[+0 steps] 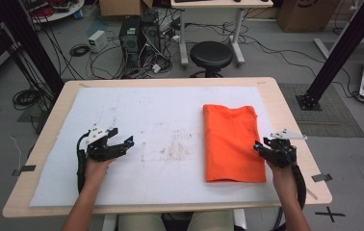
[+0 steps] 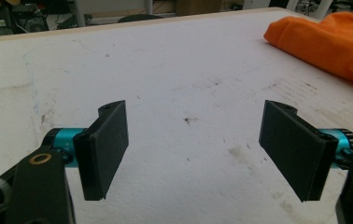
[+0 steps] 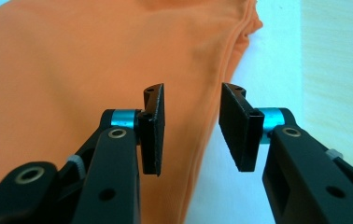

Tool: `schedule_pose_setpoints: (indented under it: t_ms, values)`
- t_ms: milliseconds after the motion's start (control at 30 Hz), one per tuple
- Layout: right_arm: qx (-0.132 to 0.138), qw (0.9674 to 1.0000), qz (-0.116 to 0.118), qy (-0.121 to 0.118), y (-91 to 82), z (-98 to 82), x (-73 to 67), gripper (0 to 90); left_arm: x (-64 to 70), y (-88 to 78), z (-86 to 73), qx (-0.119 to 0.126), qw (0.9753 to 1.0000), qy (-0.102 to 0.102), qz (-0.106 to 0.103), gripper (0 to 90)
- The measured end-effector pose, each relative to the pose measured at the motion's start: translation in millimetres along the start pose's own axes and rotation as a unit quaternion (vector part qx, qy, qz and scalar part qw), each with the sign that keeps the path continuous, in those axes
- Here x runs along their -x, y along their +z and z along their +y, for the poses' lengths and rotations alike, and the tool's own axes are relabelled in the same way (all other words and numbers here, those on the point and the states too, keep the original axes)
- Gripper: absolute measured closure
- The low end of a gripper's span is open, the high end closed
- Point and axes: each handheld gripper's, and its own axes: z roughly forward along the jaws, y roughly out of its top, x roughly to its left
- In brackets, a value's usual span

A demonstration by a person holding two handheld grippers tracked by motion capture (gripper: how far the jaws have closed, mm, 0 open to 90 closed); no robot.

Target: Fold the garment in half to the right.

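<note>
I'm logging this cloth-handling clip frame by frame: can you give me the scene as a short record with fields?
item: folded orange cloth, lying flat on the right half of the white table cover
left gripper: jaws wide open over the bare cover, nothing between them, well apart from the cloth
right gripper: at the cloth's right edge, jaws partly open, pads not pressing the fabric
cloth held: no
surface: white cover, stained near its middle
</note>
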Motion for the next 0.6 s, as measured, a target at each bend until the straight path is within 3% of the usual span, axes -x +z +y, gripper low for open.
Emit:
schedule_pose_setpoints:
  t_ms: [233, 300, 333, 400, 467, 600]
  values:
    - [-0.024, 0.9994, -0.019, 0.015, 44.9, 27.7, 7.7, 60.6, 0.0, 1.1, -1.0, -0.002, 1.0000, 0.001, -0.003, 24.1]
    - [-0.033, 0.9991, -0.024, 0.012, 54.0, 32.6, 10.9, 68.1, 0.6, 1.5, -1.2, -0.002, 1.0000, -0.001, -0.004, 24.1]
    - [-0.038, 0.9988, -0.027, 0.011, 57.5, 33.3, 12.5, 77.7, 0.7, 1.5, -1.2, -0.002, 1.0000, 0.000, -0.005, 24.1]
    - [-0.058, 0.9978, -0.030, 0.012, 65.1, 32.7, 17.5, 86.9, 0.7, 1.4, -1.1, -0.002, 1.0000, 0.000, -0.005, 24.1]
    - [-0.074, 0.9963, -0.042, 0.016, 70.1, 30.2, 22.9, 87.7, 0.8, 1.1, -1.1, -0.002, 1.0000, 0.000, -0.005, 24.1]
    - [-0.081, 0.9946, -0.061, 0.024, 71.9, 27.8, 24.2, 85.9, 0.6, 0.3, -0.8, -0.001, 1.0000, -0.002, -0.003, 24.1]
